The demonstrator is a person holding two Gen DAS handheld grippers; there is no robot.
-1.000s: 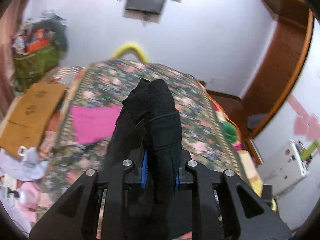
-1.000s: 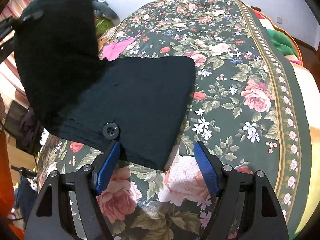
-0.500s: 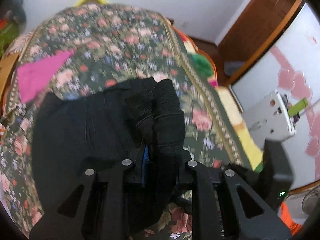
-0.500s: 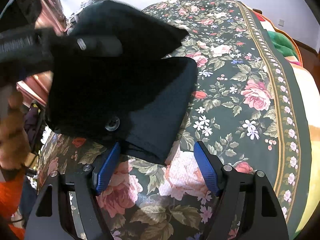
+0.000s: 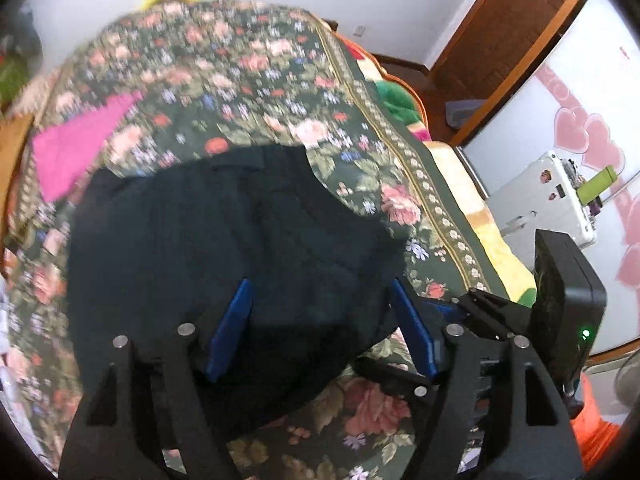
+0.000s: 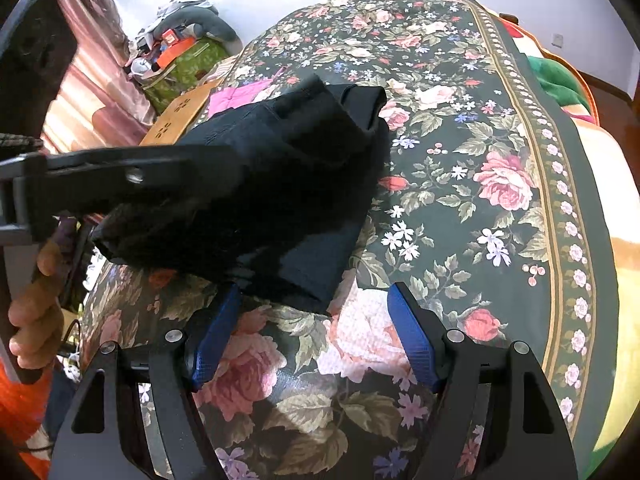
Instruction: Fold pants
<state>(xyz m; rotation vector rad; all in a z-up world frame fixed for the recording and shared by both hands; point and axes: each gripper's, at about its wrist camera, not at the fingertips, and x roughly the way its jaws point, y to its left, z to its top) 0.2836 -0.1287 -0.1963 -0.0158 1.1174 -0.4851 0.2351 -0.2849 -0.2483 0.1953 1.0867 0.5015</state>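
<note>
A: Left gripper (image 5: pixel 320 332) stood wide apart low in frame, pants (image 5: pixel 224 264) lying loose between its fingers, likely just let go atop the fold.

B: Right gripper (image 6: pixel 312 332) also wide, empty, just below the pants on the bed (image 6: pixel 500 160).

Bright daylight, fisheye-warped edges; the left wrist view is motion-blurred.

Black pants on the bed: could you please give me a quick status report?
Left gripper open, over the cloth. Right gripper open, empty. Black pants folded on floral bedspread. Pink cloth beyond, clear.
</note>
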